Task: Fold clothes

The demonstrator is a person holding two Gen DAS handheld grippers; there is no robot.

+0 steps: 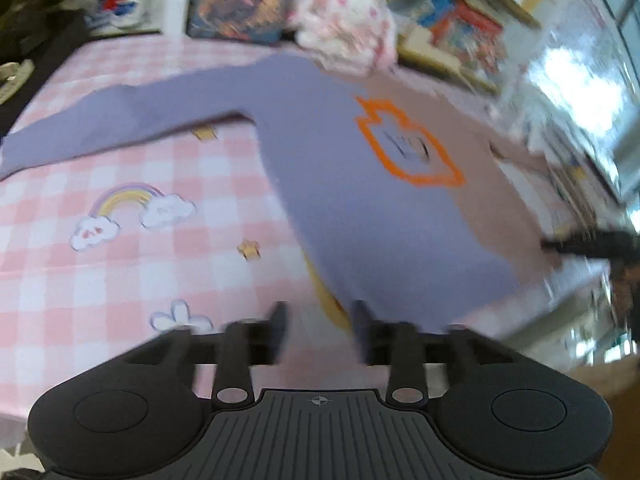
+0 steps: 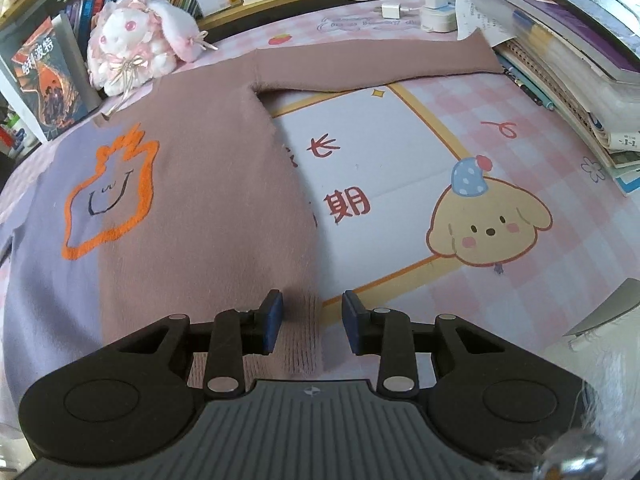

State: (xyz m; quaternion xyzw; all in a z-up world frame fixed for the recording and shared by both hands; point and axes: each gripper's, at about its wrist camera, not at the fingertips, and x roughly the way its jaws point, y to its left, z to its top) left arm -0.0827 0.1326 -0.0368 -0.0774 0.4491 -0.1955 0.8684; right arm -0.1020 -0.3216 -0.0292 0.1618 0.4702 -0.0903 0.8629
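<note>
A two-tone sweater, lilac on one half and dusty pink on the other, with an orange flame outline on the chest, lies spread flat on the table; it shows in the left wrist view [image 1: 360, 208] and the right wrist view [image 2: 192, 208]. Both sleeves are stretched out sideways. My left gripper [image 1: 320, 328] is open over the lilar hem corner; the view is blurred. My right gripper [image 2: 312, 322] is open, its jaws on either side of the pink ribbed hem corner [image 2: 302, 336]. The right gripper also shows at the far right in the left wrist view [image 1: 580, 246].
The table has a pink checked cloth [image 1: 120, 280] with cartoon prints. A white plush rabbit [image 2: 136, 44] sits by the collar. Stacked books [image 2: 580, 80] line the right edge, over the sleeve end. A book [image 2: 44, 84] stands at the left. Chargers [image 2: 436, 12] lie at the back.
</note>
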